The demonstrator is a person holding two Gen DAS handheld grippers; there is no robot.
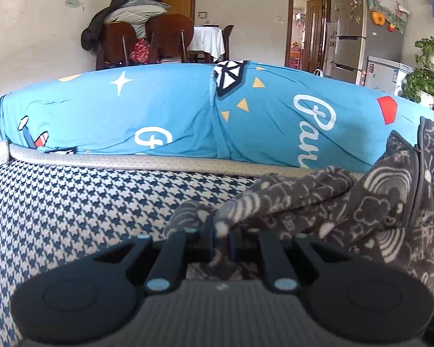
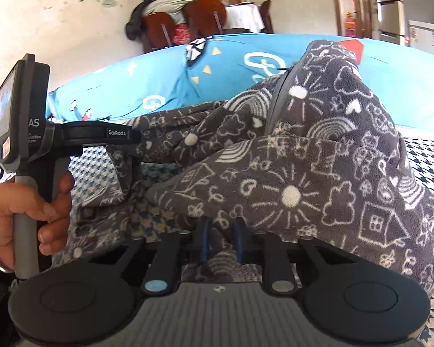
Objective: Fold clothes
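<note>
Fingers of the left gripper (image 1: pixel 221 238) are pinched on a bunched edge of the fleece (image 1: pixel 384 190), a grey garment printed with white doodles of suns, clouds and houses. The right gripper (image 2: pixel 221 238) likewise has its fingers closed on a fold of the same fleece (image 2: pixel 303 173), cloth squeezed between the blue pads. Both grips sit low, near the garment's near edge, which suits drawing or lifting a layer evenly rather than dragging it from one corner.

The fleece lies heaped, not flat: in the right view it rises in a mound, with a dark trimmed edge (image 2: pixel 277 107) running up its middle, perhaps a placket or hem. It rests on a houndstooth cover (image 1: pixel 72 208), and its far side leans against a blue quilt (image 1: pixel 159 110) printed with stars and lettering. The quilt acts as a backstop, so the cloth piles up there.

A hand (image 2: pixel 29 202) holds the left gripper's handle, seen from the right view, with that gripper (image 2: pixel 127 156) reaching in sideways and fleece hanging from it.

How far the folding stands I cannot tell: the rumpled heap would fit a garment being spread for a fold or one being doubled over. Fleece is thick and slack, so a shallow pinch may slip.

Behind are chairs (image 1: pixel 147 40) piled with clothes.
</note>
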